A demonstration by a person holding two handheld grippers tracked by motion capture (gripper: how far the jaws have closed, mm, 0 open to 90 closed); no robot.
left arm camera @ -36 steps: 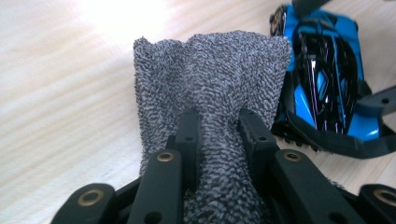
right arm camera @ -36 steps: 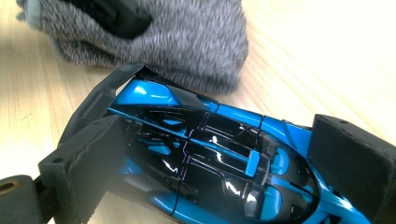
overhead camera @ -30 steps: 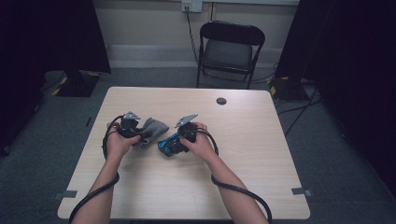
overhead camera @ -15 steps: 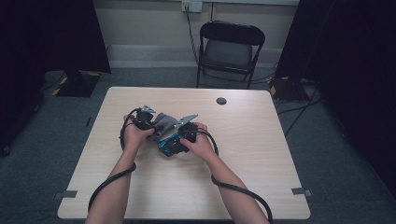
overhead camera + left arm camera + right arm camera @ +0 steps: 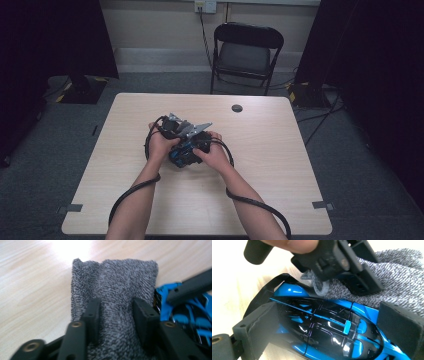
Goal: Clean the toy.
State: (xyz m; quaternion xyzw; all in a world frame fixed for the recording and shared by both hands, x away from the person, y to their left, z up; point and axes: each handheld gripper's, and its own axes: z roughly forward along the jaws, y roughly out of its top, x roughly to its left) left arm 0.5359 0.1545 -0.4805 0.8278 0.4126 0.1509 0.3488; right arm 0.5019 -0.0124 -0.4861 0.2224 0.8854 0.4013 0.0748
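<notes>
A blue and black toy car (image 5: pixel 324 327) sits between the pads of my right gripper (image 5: pixel 329 322), which is shut on its two sides just above the wooden table (image 5: pixel 280 190). A grey knitted cloth (image 5: pixel 115 285) lies along the car's far side and touches it. My left gripper (image 5: pixel 117 308) straddles the cloth, and its jaws have just been opening; the cloth still lies between the parted pads (image 5: pixel 93 312). In the right gripper view, the left gripper (image 5: pixel 337 262) comes down from the top onto the cloth (image 5: pixel 397 272). Both hands meet at mid-table around the car (image 5: pixel 181 155).
A small black round object (image 5: pixel 237 108) lies on the far part of the table. A black folding chair (image 5: pixel 247 50) stands behind the table. Cables loop from both grippers along the person's forearms. Dark curtains hang left and right.
The left hand has carried the grey cloth rightward until it met the car in the right gripper. The right hand stayed in place.
</notes>
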